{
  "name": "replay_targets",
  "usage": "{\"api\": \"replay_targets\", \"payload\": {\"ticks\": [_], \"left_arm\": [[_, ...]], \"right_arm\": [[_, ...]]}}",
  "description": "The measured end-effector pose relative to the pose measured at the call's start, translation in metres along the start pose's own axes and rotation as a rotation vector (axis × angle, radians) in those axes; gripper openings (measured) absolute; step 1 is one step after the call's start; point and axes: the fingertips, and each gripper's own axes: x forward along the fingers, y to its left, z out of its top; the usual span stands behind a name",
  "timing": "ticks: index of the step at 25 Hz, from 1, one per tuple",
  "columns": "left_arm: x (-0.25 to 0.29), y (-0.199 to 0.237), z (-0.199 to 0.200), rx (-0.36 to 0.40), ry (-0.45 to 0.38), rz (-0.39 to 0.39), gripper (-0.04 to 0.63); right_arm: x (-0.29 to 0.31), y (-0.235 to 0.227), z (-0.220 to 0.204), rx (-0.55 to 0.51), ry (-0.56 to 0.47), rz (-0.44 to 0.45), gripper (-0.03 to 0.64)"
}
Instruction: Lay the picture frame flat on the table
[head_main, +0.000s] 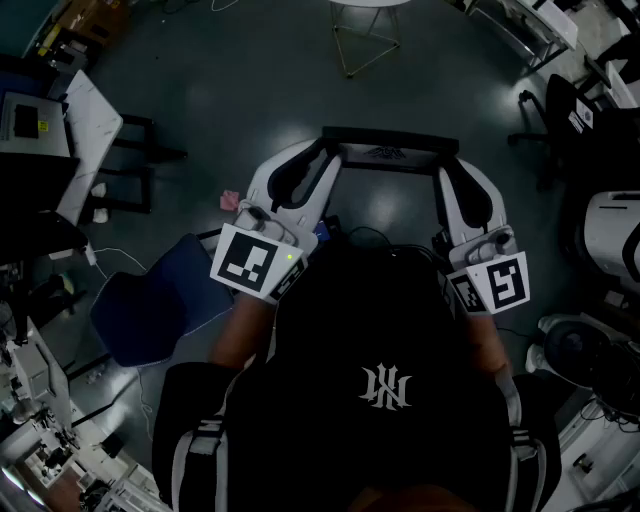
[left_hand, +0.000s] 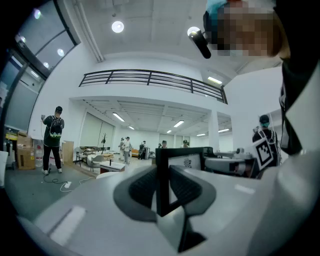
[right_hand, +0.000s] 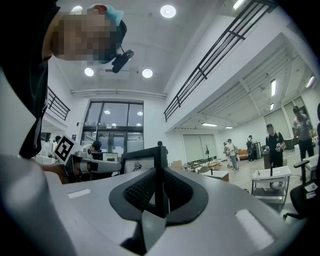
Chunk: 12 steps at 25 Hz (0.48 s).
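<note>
Frame (head_main: 390, 143): upright in the air.
Left gripper (left_hand: 162, 187): clamped on its edge.
Right gripper (right_hand: 160, 187): clamped on the opposite edge.
Progress: early, I judge; lowering and laying flat remain.

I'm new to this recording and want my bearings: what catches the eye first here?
A black picture frame hangs upright above the dark floor, upper middle of the head view, clamped at its two ends by the left gripper and the right gripper. Each gripper view shows the frame's edge pinched between its fingers. Below, the person's black cap fills the foreground.
</note>
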Motion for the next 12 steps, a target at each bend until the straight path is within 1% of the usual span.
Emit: {"api": "replay_targets", "payload": {"ticks": [7, 12], "left_arm": [[-0.011, 0.023, -0.01, -0.023, 0.009, 0.007, 0.075], [-0.008, 0.03, -0.014, -0.034, 0.013, -0.01, 0.075]], "right_arm": [[0.017, 0.018, -0.01, -0.029, 0.023, 0.001, 0.048], [0.023, 0.019, -0.011, -0.045, 0.038, -0.025, 0.048]]}}
